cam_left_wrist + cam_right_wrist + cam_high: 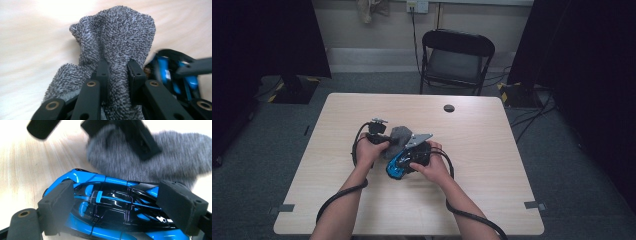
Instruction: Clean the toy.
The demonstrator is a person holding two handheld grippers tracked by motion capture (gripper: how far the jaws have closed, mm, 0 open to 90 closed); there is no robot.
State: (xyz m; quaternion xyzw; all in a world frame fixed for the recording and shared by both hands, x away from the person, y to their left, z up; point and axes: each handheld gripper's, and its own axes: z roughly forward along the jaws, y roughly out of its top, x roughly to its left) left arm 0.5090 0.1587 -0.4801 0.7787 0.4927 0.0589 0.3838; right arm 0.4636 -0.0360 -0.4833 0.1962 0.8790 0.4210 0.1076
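Gripping two things at once here. My left gripper [117,72] is clamped on a bunch of the grey terry cloth [117,37], jaws pinching a fold of it. My right gripper [123,205] is clamped across the blue and black toy car [112,207], one pad on each side of the body.

Both sit mid-table [492,125], cloth [400,135] just beyond and left of the car [396,167], touching or nearly so; can't tell which.

Cloth: soft, light, limp, drapes wherever I pinch it, so any fold works; it won't slip from the pads. Car: hard glossy shell, likely light, slick paint, thin trim probably fragile. Best hold is across the flanks at mid-body, as now, not on roof or spoiler.

Car's long axis runs crosswise to my right jaws; in the high view it slants from near-left to far-right. Which end is the nose, can't tell for sure.
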